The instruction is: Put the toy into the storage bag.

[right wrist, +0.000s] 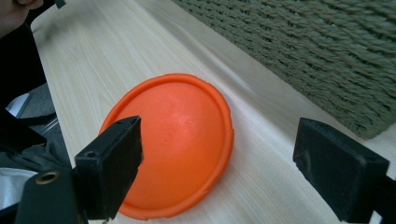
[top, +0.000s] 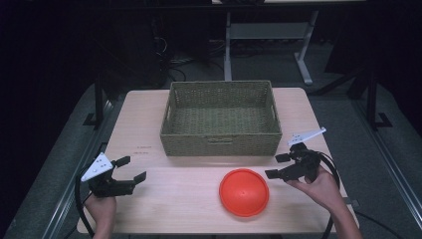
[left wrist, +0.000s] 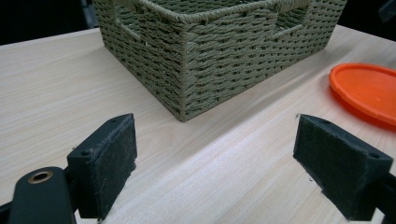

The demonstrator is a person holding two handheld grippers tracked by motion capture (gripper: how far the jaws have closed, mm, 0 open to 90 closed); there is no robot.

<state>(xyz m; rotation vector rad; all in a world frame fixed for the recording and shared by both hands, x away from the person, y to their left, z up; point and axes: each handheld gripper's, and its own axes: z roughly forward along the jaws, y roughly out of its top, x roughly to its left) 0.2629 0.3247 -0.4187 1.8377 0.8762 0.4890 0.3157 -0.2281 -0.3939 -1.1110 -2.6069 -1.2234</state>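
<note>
— While both hands sit near the front edge, what lies on the table (top: 149, 107)?

— 1 woven basket (top: 221, 117) stands at the far middle, its inside bare. 1 orange disc (top: 244, 192) lies dome-up near the front, just right of centre, apart from the basket's near wall.

— And the tools?

— At the near left, the left gripper (top: 133, 168) is held by a hand (top: 102, 209), its jaws spread wide with nothing between them. At the near right, the right gripper (top: 278, 166) is held by the other hand (top: 323, 189), also released and wide apart, pointing left toward the disc, near its right rim but not touching it. In the right gripper view the disc (right wrist: 180, 140) lies between and beyond the 2 pads (right wrist: 112, 163).

— Any writing?

— 2 small dark marks (top: 143, 150) sit on the tabletop left of the basket's near corner, too small to read. No brand shows on the disc or basket.
</note>
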